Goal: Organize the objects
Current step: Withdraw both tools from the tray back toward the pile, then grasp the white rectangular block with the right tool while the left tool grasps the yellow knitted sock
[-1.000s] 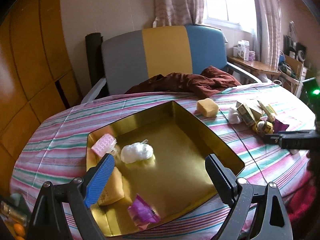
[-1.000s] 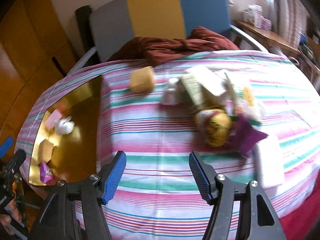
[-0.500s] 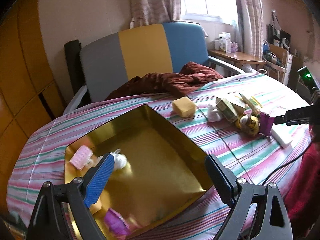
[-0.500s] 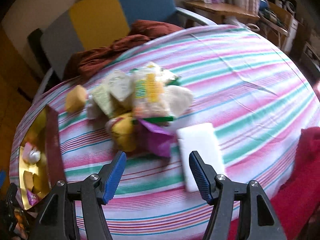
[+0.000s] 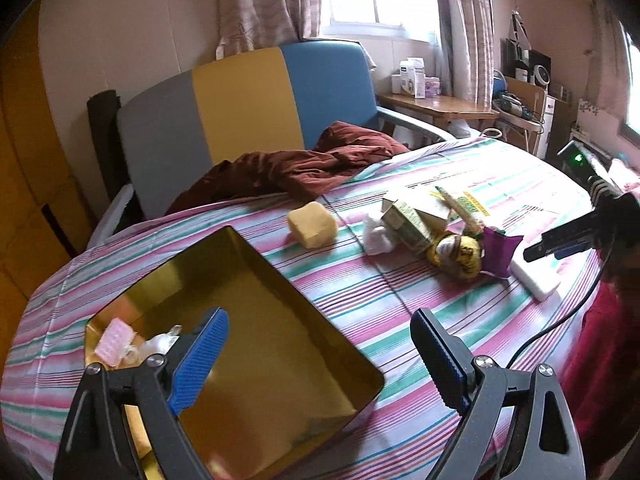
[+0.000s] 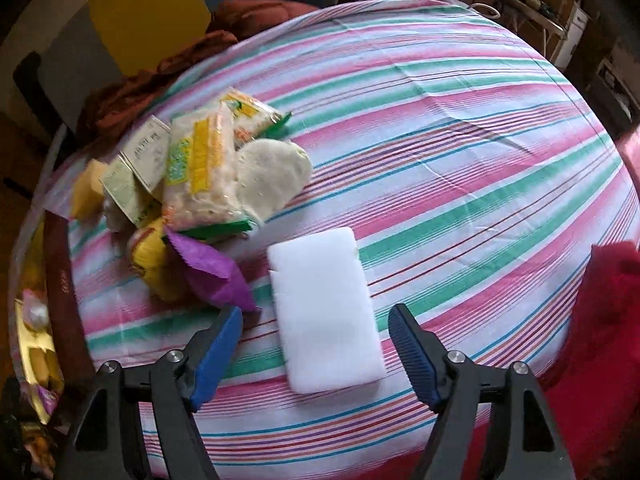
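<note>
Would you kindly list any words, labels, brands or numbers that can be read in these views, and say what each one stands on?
None can be read.
Green-and-cream carton: printing too blurred.
Yellow-printed snack packet: lettering blurred.
Yellow wrapped item: dark markings, illegible.
White boxes on the side table: too small.
White block: no print visible.

No text legible. Print on the cartons [image 6: 138, 172] and snack packet [image 6: 200, 168], left of frame, too blurred to read.
</note>
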### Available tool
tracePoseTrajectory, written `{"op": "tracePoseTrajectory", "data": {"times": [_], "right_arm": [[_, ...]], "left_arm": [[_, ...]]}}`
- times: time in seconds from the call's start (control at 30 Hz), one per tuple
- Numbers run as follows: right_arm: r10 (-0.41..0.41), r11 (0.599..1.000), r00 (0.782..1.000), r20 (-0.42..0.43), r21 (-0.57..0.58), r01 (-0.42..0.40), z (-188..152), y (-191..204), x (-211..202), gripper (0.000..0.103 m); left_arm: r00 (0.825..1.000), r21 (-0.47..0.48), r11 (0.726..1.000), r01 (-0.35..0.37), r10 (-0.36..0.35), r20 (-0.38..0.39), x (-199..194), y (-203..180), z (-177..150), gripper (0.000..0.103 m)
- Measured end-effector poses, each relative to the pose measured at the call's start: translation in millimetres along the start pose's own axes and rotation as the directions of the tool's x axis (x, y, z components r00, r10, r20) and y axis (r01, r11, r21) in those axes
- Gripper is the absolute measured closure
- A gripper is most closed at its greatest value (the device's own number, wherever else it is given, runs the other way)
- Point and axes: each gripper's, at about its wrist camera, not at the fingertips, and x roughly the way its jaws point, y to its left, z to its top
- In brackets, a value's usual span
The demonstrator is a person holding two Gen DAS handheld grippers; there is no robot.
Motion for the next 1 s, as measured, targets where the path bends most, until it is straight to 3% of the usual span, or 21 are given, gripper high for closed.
{"op": "tracePoseTrajectory", "data": {"times": [0.07, 0.4, 0.5, 0.57, 0.7, 0.83, 1.0], "right_arm": [[-0.031, 0.999, 0.999, -0.018, -0.012, 0.031, 2, -1, 5, 0.024], [-0.021, 1.0, 0.986, -0.163, 0.004, 0.022, 4, -6, 37, 0.023], [-0.046, 0.999, 0.985, -0.169, -0.014, 0.044, 3, -3, 38, 0.034], [-0.034, 0.999, 0.987, -0.156, -0.006, 0.034, 1, -4, 35, 0.043], [0.0, 0.999, 0.993, -0.116, 0.047, 0.005, -1, -12, 27, 0.046], [0.036, 0.995, 0.998, -0.053, 0.093, -0.031, -4, -18, 16, 0.046], [0.109, 0.983, 0.993, 0.045, 0.144, -0.114, -7, -25, 2, 0.045]], "left_arm": [[1.0, -0.004, 1.0, 0.019, -0.019, -0.006, 3, -4, 3, 0.01], [0.991, -0.023, 0.992, 0.126, -0.127, -0.044, 23, -28, 22, 0.01], [0.982, -0.047, 0.984, 0.174, -0.177, -0.067, 33, -35, 28, 0.01], [0.971, -0.068, 0.975, 0.212, -0.218, -0.095, 44, -41, 32, 0.011], [0.949, -0.107, 0.959, 0.263, -0.277, -0.147, 66, -51, 37, 0.024], [0.915, -0.194, 0.936, 0.295, -0.335, -0.225, 97, -56, 37, 0.037], [0.878, -0.304, 0.898, 0.319, -0.401, -0.263, 126, -62, 39, 0.038]]}}
